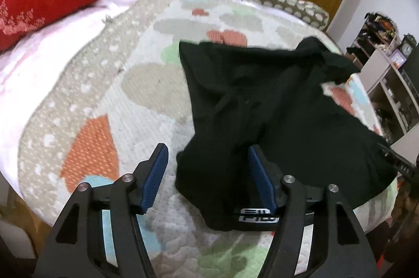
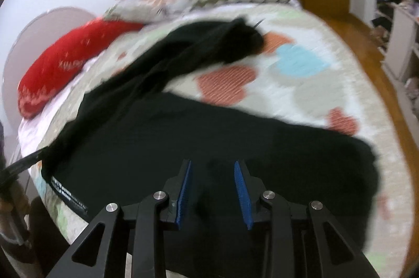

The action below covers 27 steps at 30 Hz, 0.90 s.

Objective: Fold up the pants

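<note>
While its blue pads stand wide apart, the left gripper point(image 1: 207, 173) holds nothing: one pad hangs over the bare quilt point(image 1: 146, 84) and the other over the near edge of the black pants point(image 1: 262, 105), with no cloth pinched between them. Partly spread, the right gripper point(image 2: 212, 190) hovers over the dark fabric, its pads apart and gripping nothing that can be made out, though blur in the right wrist view hides whether the tips brush the cloth. Beyond the tools, the pants lie loosely on the patterned quilt, bunched and creased, with a printed waistband label point(image 1: 258, 216) at the near edge and one leg trailing toward the red pillows point(image 2: 65, 63) at the head of the bed. Judging from this, the work sits between folds: both tools look freshly free, and the garment is roughly gathered but not yet a tidy packet. Next, each gripper probably needs a fresh hold on an edge or corner, low enough to catch only the top layers, before carrying it across. Loose folds could slide open if lifted unevenly.
</note>
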{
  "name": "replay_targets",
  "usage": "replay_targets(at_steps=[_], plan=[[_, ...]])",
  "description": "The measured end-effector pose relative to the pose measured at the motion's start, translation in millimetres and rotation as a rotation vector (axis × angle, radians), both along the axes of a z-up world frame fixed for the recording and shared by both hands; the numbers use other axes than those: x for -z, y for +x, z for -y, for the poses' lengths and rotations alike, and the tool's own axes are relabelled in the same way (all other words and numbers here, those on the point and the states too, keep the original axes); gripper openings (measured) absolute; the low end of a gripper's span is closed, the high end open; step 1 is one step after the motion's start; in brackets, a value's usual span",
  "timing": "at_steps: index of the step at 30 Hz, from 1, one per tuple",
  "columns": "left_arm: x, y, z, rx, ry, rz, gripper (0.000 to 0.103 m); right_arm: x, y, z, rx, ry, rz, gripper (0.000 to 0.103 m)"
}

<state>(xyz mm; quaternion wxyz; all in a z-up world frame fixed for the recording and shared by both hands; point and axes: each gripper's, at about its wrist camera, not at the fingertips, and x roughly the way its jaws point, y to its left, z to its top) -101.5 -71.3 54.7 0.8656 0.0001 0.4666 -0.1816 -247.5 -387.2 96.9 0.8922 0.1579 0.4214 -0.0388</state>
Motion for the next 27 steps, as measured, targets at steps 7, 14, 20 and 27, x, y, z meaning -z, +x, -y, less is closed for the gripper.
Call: replay_targets(at_steps=[7,14,20,27], plan=[[24,4,13,-0.009,0.054,-0.021,0.064,15,21,-34,-0.066,-0.094,-0.056,0.039],[16,4,12,-0.005,0.061,0.011,0.063,-3,27,-39,-0.098,-0.054,-0.012,0.039],[-1,22,3,0.008,0.011,0.015,0.074,-1,47,-44,-0.119,-0.014,-0.018,0.039],[-10,82,-2,-0.032,-0.037,-0.010,0.080,2,65,-47,-0.128,0.020,-0.020,0.039]])
